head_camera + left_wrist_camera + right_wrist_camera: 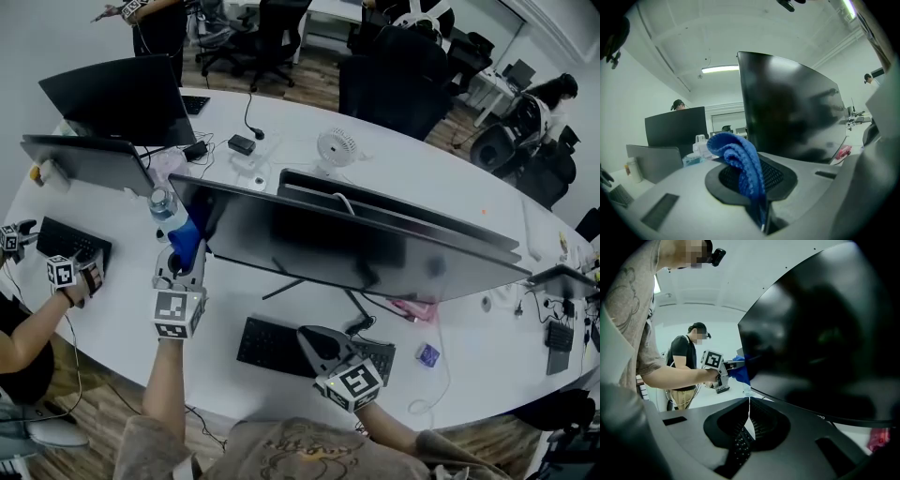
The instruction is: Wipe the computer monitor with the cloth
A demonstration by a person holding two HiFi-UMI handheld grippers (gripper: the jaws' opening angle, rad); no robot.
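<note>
Cloth [738, 161], blue and bunched, is pinched in the left hand-held gripper [755, 190], whose jaws are closed tight on it, right at the left edge of the dark monitor [356, 246]. The right hand-held gripper [749, 401] hovers above the keyboard [272, 345] on the white desk [450, 178], jaws together at the tips, holding nothing.

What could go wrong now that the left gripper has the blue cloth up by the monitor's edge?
The left gripper pinches only a fold of the blue cloth, so it may slip out under pressure on the monitor. The water bottle stands close beside that edge, and a wide stroke could tip it. The right gripper, shut, isn't steadying the screen, which might wobble.
</note>
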